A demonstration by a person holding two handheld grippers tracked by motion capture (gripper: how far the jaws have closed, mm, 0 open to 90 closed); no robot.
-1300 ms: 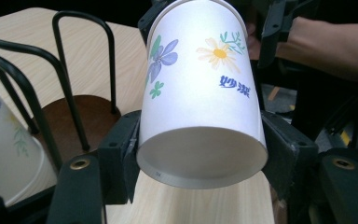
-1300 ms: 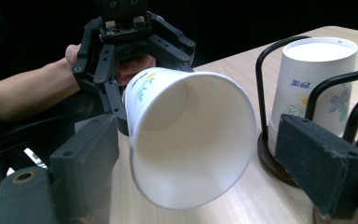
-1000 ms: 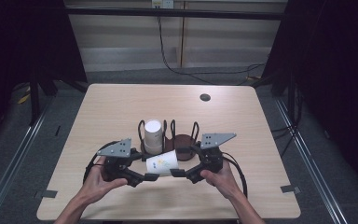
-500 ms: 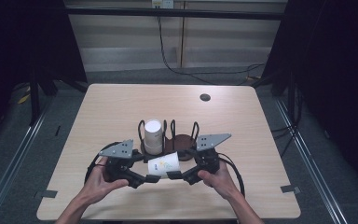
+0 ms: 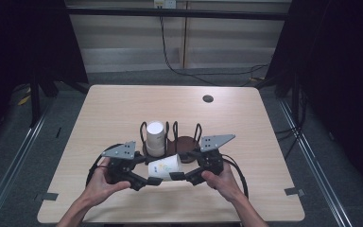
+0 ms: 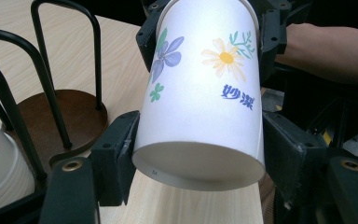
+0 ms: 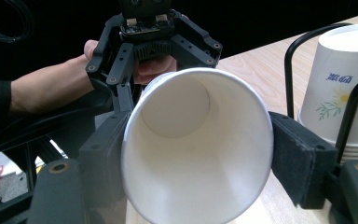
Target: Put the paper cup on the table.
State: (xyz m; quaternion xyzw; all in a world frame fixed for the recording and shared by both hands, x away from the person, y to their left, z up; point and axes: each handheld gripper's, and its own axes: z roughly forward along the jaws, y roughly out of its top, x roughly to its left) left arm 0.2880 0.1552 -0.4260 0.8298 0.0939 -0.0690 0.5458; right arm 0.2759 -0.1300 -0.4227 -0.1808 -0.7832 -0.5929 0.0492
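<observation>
Holding one flowered paper cup (image 5: 164, 167) level between two hand-held grippers above the surface (image 5: 264, 132).
Left hand-held gripper (image 5: 147, 181) has its jaws, just opening, around the cup's base end, its pads beside the wall; right hand-held gripper (image 5: 178, 176), jaws just closing, clamps the rim end. Both hands come in low, facing each other. Just beyond them, one wire cup holder (image 5: 185, 142) carries one stack of cups (image 5: 154, 138).
</observation>
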